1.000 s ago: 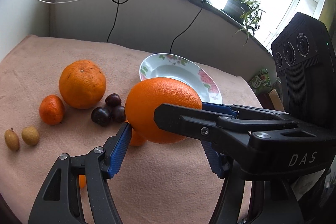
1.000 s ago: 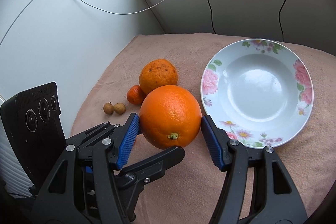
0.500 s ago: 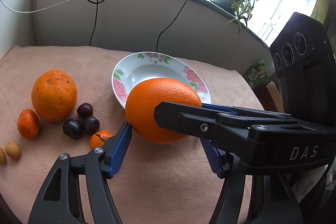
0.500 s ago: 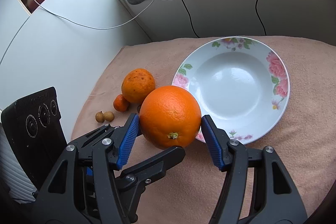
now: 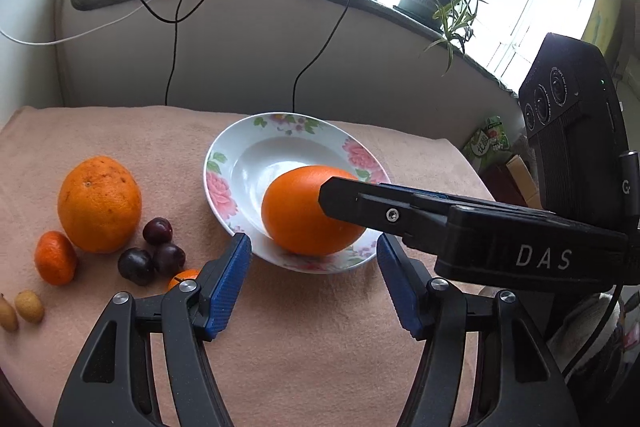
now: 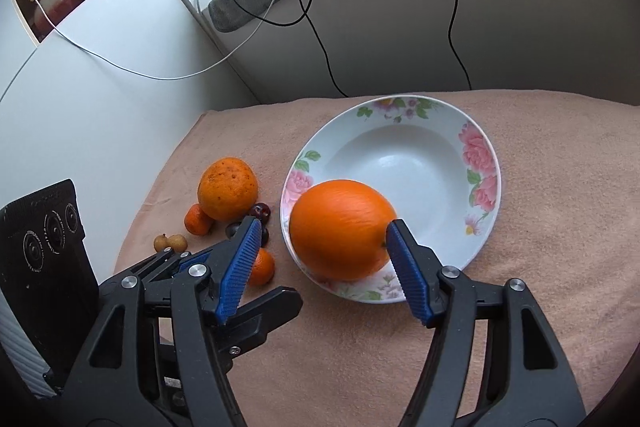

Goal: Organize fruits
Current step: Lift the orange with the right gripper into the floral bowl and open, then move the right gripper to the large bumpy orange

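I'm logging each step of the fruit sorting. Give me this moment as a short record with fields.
In plate: large smooth orange, on the near side of the white floral plate
Left gripper: jaws open, holding nothing
Right gripper: jaws open on either side of the orange, not clamping it
On the pink cloth: rough-skinned orange, small mandarins, dark cherries, tan longans
Task state: one fruit placed, the rest outside the plate

left gripper: jaws spread wide, low, level | right gripper: jaws apart, angled downward
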{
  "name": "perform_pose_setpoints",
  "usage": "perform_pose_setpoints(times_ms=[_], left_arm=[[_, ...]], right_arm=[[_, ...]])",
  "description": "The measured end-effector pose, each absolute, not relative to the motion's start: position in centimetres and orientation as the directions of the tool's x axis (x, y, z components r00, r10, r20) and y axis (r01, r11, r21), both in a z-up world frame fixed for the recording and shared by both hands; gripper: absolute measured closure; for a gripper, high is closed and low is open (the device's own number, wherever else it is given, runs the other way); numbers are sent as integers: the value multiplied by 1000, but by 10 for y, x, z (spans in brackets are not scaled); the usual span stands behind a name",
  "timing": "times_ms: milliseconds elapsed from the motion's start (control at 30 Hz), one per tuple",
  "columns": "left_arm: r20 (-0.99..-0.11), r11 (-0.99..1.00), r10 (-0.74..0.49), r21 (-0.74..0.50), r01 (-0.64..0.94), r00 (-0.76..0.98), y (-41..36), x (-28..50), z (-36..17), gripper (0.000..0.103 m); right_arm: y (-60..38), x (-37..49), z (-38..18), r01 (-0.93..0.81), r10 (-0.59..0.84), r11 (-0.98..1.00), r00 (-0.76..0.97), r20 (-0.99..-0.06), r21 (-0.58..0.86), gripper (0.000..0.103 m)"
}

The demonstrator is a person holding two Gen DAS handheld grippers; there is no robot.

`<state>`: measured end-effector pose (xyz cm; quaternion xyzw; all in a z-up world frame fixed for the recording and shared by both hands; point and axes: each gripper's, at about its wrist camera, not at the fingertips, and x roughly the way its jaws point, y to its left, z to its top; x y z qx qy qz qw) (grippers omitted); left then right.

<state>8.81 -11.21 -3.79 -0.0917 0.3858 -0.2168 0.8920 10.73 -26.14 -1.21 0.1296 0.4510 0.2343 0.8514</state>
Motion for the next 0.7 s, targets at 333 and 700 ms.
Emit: perform_pose_setpoints(times_ms=[333, 700], left_arm=[[-645, 900, -435, -321, 293, 629, -97, 82, -36, 39], [-650, 917, -394, -321, 235, 650, -72, 72, -39, 37]], right_arm=[[-284, 102, -8, -243, 462, 886, 539, -704, 396, 26], [-285, 93, -16, -240, 460, 887, 530, -713, 394, 26]])
